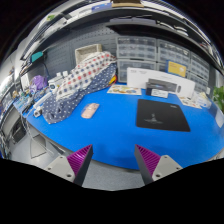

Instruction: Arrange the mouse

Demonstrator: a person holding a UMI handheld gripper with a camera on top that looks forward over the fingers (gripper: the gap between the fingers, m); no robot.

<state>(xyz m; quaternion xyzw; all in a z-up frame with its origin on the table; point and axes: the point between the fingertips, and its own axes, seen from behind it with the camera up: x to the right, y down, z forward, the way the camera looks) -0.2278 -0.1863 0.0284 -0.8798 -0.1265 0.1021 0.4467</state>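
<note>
A small pale mouse (pixel 90 110) lies on the blue table top (pixel 110 135), left of a black mouse mat (pixel 163 115). My gripper (pixel 113 160) hovers high over the near edge of the table, well short of both. Its two fingers with purple pads (pixel 80 158) stand wide apart with nothing between them; only the table edge and grey floor show in the gap.
A checkered cloth bundle (pixel 78 78) lies at the table's back left. White boxes and a device (pixel 158 85) stand along the back, with drawer bins (pixel 150 50) on the wall. A desk with clutter (pixel 25 100) stands to the left.
</note>
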